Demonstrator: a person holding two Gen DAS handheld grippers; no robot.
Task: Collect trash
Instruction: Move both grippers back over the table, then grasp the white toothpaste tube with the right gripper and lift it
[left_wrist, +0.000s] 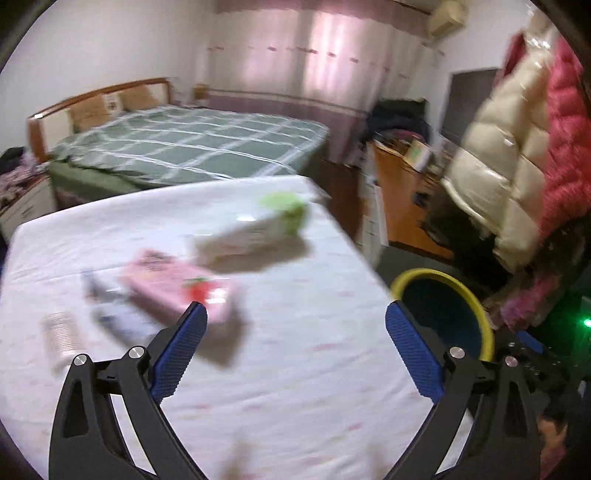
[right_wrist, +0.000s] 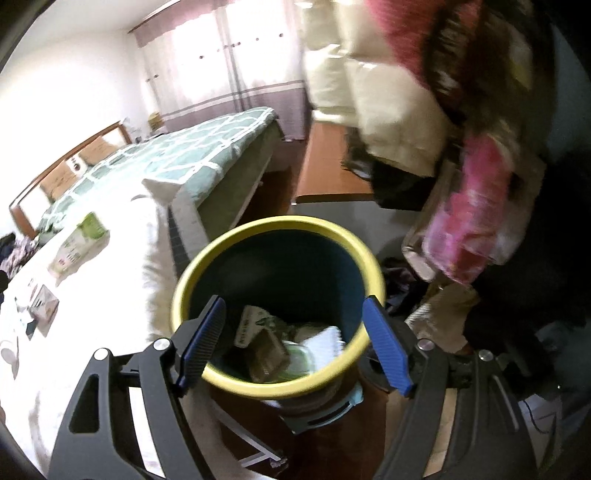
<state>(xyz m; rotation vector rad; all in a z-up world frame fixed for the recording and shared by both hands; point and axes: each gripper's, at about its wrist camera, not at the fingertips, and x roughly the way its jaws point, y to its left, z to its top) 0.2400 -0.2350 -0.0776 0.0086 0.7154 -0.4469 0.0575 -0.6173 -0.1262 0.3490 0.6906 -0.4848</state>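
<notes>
Bedroom, daylight through pink curtains (left_wrist: 295, 55): you work at a table under a white cloth (left_wrist: 295, 350), with a green checked bed (left_wrist: 192, 147) behind it and padded coats (left_wrist: 517, 155) hanging at the right.

Your left gripper (left_wrist: 295, 317) points down over the cloth with its blue pads spread wide and nothing between them. It looks released and ready for the next piece. A pink carton (left_wrist: 173, 288) lies just beyond its left finger, and a white-and-green carton (left_wrist: 251, 232) sits farther ahead of the fingertips. A small pale bottle (left_wrist: 61, 334) and some dark scraps (left_wrist: 107, 306) lie out to the left of the left finger. Blur hides their details.

Your right gripper (right_wrist: 293, 332) hangs above the yellow-rimmed bin (right_wrist: 280, 225), jaws apart and gripping nothing, the rim showing between and beyond its fingers. Crumpled wrappers and paper (right_wrist: 280, 343) already lie at the bottom, straight ahead between the fingertips. The bin stands off the table's edge, presumably so each piece needs only a short carry. From the left wrist view it sits just beyond the right finger.

Several pieces remain on the cloth, so the collecting appears partly done. The pink carton, nearest your left fingers, looks the likely next pick.
</notes>
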